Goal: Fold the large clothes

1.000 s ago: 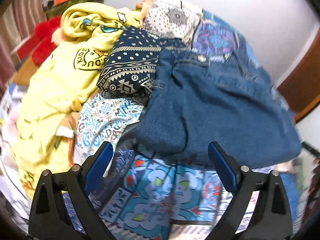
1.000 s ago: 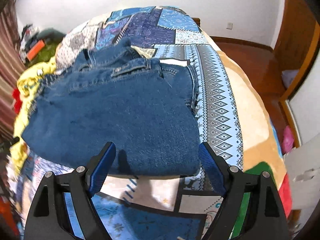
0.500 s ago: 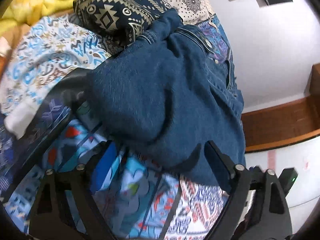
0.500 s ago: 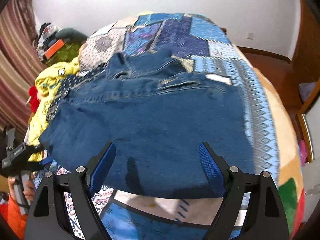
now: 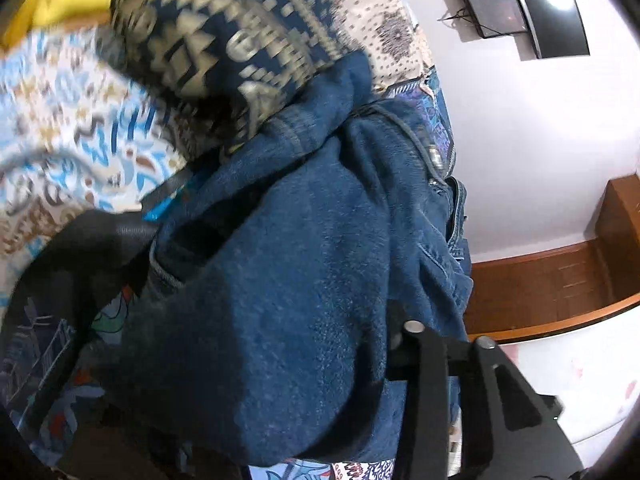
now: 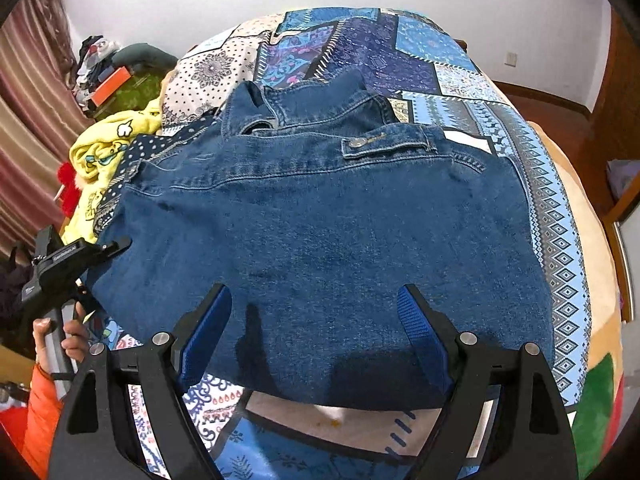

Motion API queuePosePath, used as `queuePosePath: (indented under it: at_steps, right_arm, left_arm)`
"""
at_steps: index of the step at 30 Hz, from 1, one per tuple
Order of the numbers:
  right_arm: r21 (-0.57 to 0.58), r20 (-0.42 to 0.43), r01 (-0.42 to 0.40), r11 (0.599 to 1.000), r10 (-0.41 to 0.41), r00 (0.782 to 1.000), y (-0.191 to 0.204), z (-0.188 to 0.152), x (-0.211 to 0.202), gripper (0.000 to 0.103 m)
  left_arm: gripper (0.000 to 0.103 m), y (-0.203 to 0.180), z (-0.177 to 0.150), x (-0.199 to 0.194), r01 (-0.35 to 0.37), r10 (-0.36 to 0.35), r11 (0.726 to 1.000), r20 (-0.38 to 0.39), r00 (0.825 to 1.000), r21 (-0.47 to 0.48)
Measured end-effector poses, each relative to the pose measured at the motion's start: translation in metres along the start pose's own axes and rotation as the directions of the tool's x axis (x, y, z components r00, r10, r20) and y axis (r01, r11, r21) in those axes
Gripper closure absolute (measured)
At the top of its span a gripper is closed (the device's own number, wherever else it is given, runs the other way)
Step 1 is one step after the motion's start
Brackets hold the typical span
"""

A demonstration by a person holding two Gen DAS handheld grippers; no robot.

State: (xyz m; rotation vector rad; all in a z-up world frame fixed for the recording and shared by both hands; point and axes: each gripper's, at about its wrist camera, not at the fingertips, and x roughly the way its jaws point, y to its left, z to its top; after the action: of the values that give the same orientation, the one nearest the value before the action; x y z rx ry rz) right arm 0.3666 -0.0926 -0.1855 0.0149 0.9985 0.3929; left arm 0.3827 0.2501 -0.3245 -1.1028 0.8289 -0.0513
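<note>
A folded blue denim jacket [image 6: 320, 220] lies across the patchwork bedspread [image 6: 400, 48]. My left gripper [image 5: 272, 352] is at the jacket's left corner, rolled to one side, and its jaws are closing with bunched denim [image 5: 304, 280] between them. One of its fingers [image 5: 412, 332] presses into the cloth; the other is hidden under it. In the right wrist view the left gripper [image 6: 116, 246] bites the jacket's left edge. My right gripper [image 6: 316, 336] hangs open above the jacket's near edge, with nothing between its blue pads [image 6: 204, 336].
A yellow printed garment [image 6: 104, 152] and a navy patterned one [image 5: 224, 40] are piled left of the jacket. A hand in an orange sleeve [image 6: 48, 332] holds the left gripper. Curtains [image 6: 24, 120] stand at the left, wooden floor [image 6: 560, 100] at the right, a screen [image 5: 560, 8] on the wall.
The left gripper sank onto the jacket's corner, rolled over, and its jaws narrowed around the denim. The right gripper slid sideways along the near edge and stayed open.
</note>
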Motion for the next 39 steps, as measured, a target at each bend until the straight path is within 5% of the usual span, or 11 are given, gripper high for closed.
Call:
queuePosePath:
  at_steps: [6,14,22,31,35,39]
  right_arm:
    - [-0.044,0.016,0.014,0.999,-0.014,1.0,0.019,0.008,-0.013,0.021]
    - [-0.163,0.044,-0.021,0.986,0.029,0.999,0.075,0.028,-0.009,0.02]
    - [-0.196,-0.144,-0.105,0.975,0.078,0.987,0.123,0.022,0.077,0.019]
    - [-0.164,-0.186,-0.191,0.968,0.16,0.969,0.108,0.023,0.076,0.011]
    - [-0.096,-0.109,-0.198,0.975,0.188,0.976,0.078,0.024,0.041,0.011]
    - [-0.056,0.013,-0.106,0.993,0.107,0.994,0.034,0.018,-0.005,0.011]
  left_arm:
    - [0.082,-0.041,0.008,-0.042,0.069,-0.074,0.996,0.098,0.992,0.056]
    - [0.084,-0.118,0.012,-0.108,0.082,-0.142,0.962,0.222,0.965,0.259]
    - [0.084,-0.139,-0.007,-0.13,-0.014,-0.087,0.925,0.248,0.965,0.379]
    - [0.084,-0.166,-0.02,-0.103,-0.065,-0.04,0.905,0.239,0.97,0.419]
    - [0.084,-0.202,-0.034,-0.088,-0.06,-0.053,0.876,0.218,0.975,0.479]
    - [0.084,-0.245,-0.06,-0.058,-0.035,-0.066,0.83,0.16,0.985,0.556]
